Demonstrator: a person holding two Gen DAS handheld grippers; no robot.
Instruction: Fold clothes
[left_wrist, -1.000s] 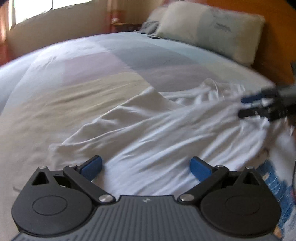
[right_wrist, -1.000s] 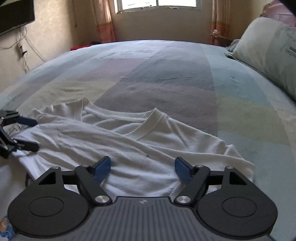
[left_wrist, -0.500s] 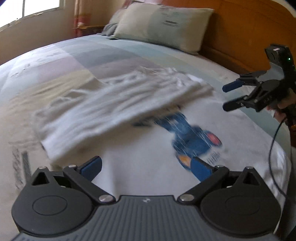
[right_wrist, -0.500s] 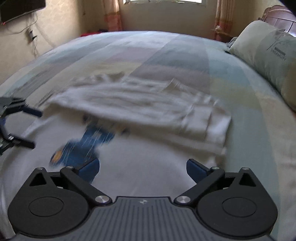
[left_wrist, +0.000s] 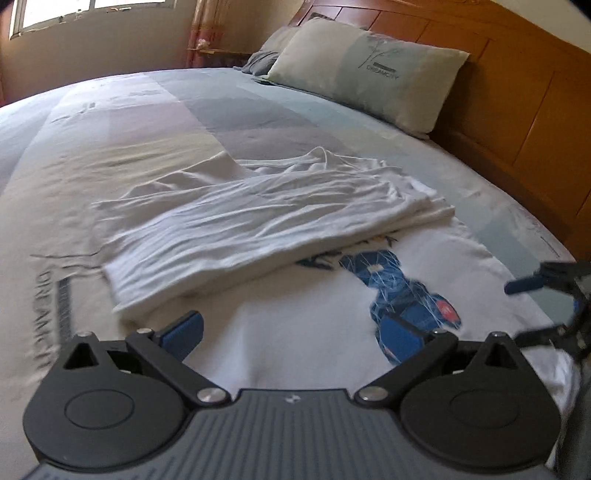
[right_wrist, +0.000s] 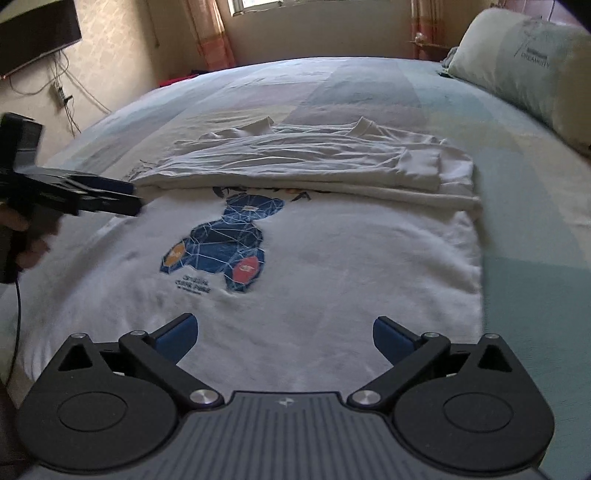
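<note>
Both cameras ride low on hand-held grippers, looking forward and downward along their own two fingers over the bed (left_wrist: 122, 147). The left wrist view sits close above the near edge of the white T-shirt (left_wrist: 303, 332), facing toward the headboard (left_wrist: 517, 122) at 1 o'clock, with the pillow (left_wrist: 369, 70) at 12 o'clock. The right wrist view, equally close, faces the window (right_wrist: 258, 3) at 12 o'clock, with the pillow (right_wrist: 524, 66) at 2 o'clock. They share the T-shirt (right_wrist: 332, 266), and each catches the other gripper: the right gripper (left_wrist: 532, 310) at 3 o'clock, the left gripper (right_wrist: 129, 197) at 9 o'clock.
</note>
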